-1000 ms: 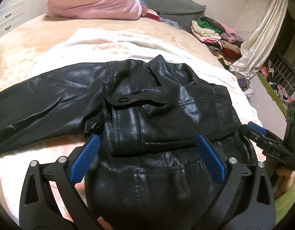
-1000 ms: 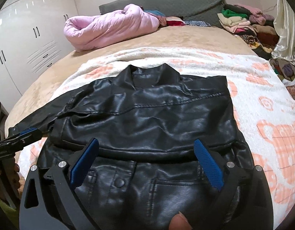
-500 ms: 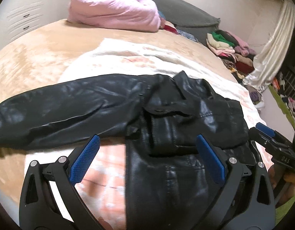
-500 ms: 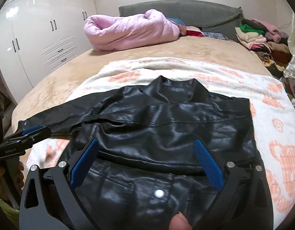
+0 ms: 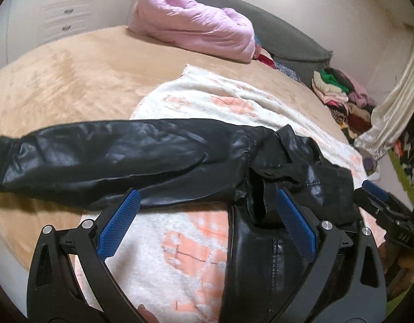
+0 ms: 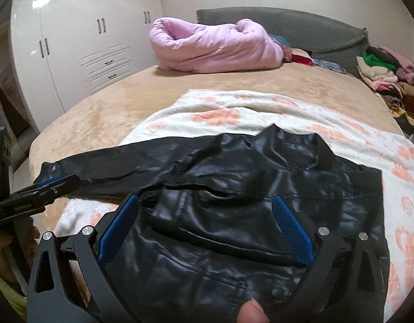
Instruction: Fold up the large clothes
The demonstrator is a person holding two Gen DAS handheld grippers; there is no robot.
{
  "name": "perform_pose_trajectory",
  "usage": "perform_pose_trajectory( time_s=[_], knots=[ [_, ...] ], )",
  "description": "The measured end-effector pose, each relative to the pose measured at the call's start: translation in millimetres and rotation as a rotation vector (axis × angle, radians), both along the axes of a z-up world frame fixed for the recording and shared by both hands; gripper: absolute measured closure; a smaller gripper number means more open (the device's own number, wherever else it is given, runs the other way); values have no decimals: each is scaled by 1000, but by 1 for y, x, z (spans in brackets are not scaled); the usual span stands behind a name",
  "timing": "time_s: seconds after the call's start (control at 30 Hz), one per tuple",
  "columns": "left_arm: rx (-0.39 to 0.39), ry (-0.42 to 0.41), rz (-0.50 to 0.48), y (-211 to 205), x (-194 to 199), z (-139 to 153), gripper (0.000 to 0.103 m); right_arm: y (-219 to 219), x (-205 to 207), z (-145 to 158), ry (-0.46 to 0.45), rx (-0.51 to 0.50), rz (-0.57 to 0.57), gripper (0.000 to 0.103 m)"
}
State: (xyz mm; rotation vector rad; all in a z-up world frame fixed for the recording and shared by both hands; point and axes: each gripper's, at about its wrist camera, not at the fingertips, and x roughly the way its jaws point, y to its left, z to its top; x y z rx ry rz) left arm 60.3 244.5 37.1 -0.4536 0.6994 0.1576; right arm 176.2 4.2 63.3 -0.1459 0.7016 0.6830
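One black leather jacket [image 6: 233, 202] spread flat on the white-and-orange blanket [image 5: 207, 102] near the front edge of the bed [image 5: 58, 80], probably so the folds can be made cleanly. One sleeve [image 5: 112, 158] stretched out toward the left edge, not yet folded in; the other side apparently already turned over the body. Two grippers: left gripper [image 5: 205, 223] with fingers spread wide, holding nothing, just above the sleeve and armpit, likely aiming there. Right gripper [image 6: 204, 226] also spread, empty, over the jacket body. One pink duvet [image 6: 215, 45] at the far edge, one pile of clothes [image 6: 382, 72] at the far right corner
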Motion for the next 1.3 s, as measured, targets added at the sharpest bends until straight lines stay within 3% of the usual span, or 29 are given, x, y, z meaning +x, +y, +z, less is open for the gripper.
perform_pose_trajectory(
  time_s=[0.57, 0.93, 1.3],
  knots=[
    [-62, -5, 184, 66, -37, -9, 9, 84, -25, 2, -1, -17, 158, 4],
    [-162, 11, 331, 116, -69, -30, 9, 134, -43, -5, 5, -42, 258, 4],
    [-289, 40, 497, 169, -83, -71, 10, 126, -45, -21, 28, -57, 231, 4]
  ],
)
